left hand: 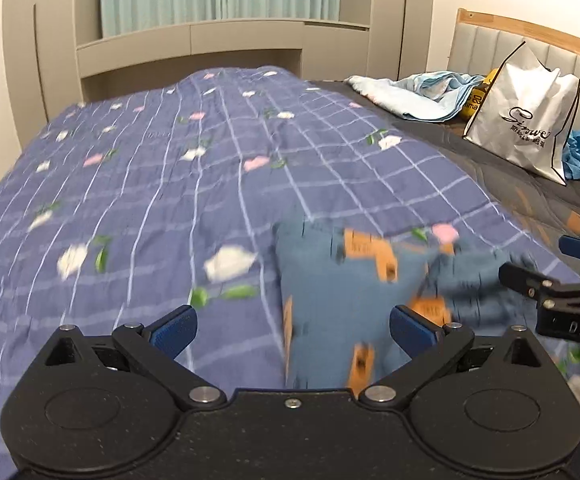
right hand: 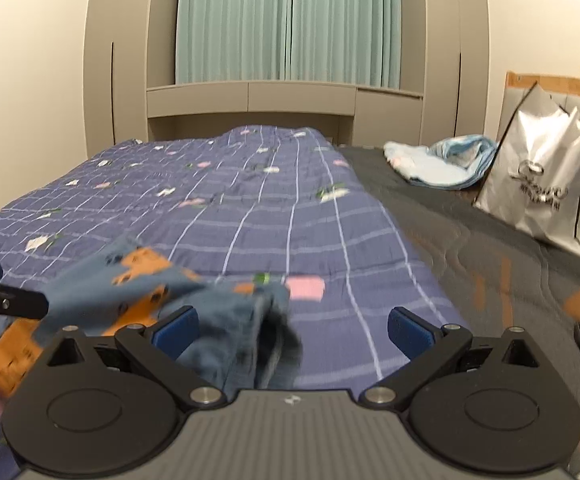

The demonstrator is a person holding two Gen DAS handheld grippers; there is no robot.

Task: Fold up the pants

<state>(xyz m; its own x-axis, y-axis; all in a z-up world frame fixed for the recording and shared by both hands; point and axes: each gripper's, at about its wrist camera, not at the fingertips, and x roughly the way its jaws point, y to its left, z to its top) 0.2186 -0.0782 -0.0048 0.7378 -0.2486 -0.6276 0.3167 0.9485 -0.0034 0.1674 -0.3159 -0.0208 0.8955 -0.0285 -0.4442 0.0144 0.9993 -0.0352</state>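
While both pairs of tongs stand spread wide with nothing pinched between them, the pants (left hand: 342, 300) lie in a loose blue heap with orange patches on the checked quilt (left hand: 137, 184), low in the frame and right of centre in the left wrist view.

From the left gripper (left hand: 294, 330) the heap sits straight ahead and a little to the right, its lower edge running under the gap between the blue pads (left hand: 173, 330); no pad presses on it. In the right wrist view the same pants (right hand: 193, 304) fill the lower left, with a rumpled end reaching between the fingers of the right gripper (right hand: 293, 330), again untouched as far as the blur lets me judge.

So the cloth lies between the two tools: right of the left one, left of the right one. The right gripper's fingers show at the right edge of the left view, just beside the heap. Its long axis seems to run across the picture from one tool toward the other, though motion blur makes that uncertain. Both hands look about equally near; the next grasp likely wants each on its own end.
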